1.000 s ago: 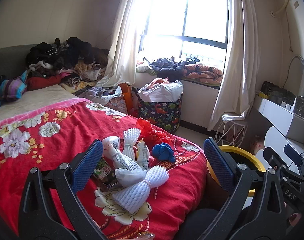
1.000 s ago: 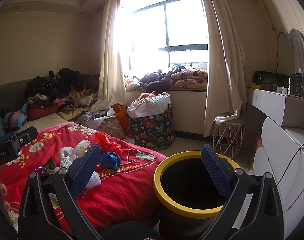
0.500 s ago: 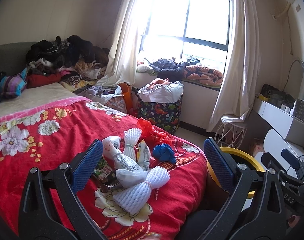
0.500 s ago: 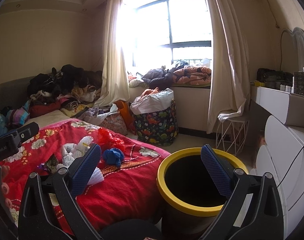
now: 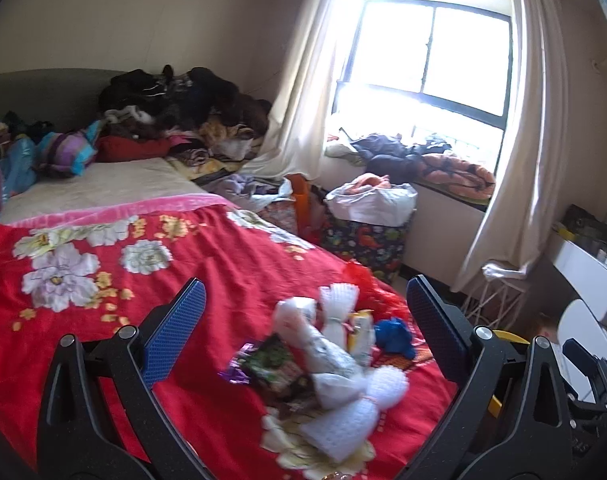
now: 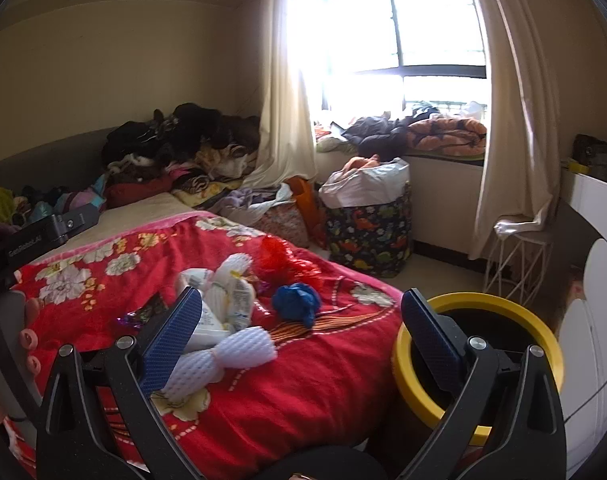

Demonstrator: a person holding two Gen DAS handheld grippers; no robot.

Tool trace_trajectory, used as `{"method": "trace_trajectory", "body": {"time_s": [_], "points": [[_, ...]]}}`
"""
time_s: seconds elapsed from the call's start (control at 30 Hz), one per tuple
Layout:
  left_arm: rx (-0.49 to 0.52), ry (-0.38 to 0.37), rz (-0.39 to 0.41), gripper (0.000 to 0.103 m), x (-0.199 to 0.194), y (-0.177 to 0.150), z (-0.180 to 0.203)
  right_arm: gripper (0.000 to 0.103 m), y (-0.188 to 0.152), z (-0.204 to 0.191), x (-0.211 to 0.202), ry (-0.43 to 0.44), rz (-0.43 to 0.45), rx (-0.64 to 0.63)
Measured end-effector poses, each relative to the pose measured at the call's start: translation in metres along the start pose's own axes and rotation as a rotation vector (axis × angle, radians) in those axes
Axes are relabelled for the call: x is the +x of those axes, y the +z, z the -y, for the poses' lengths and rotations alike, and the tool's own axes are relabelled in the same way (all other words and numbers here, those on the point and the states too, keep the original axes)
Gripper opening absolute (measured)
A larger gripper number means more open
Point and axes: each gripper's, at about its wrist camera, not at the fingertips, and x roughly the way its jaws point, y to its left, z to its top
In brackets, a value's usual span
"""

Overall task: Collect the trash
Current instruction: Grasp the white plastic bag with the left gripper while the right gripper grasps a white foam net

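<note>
Above red blanket (image 5: 231, 276): left hand-held gripper (image 5: 303, 332) (spread wide) over trash pile (image 5: 335, 360).

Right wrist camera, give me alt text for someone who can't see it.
An open hand-held gripper points at a pile of trash on a red floral blanket: white foam nets, wrappers, a blue wad and a red net. A yellow-rimmed bin stands right of the bed, with a sunlit window behind.

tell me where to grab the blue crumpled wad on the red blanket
Pinch the blue wad across its rounded middle, coming from above. It lies apart from the white foam nets, so open jaws likely fit either side, and it looks soft.
</note>
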Motion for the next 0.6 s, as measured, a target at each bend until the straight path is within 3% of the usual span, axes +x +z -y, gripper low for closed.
{"method": "trace_trajectory", "body": {"time_s": [0.37,0.6], "points": [[0.011,-0.034,-0.035,0.092,0.029,0.015,-0.019,0.097,0.009,-0.019,0.047,0.049,-0.068,0.013],[0.047,-0.049,-0.152,0.092,0.072,0.015,-0.005,0.097,0.005,0.002,0.078,-0.018,-0.146,0.069]]}}
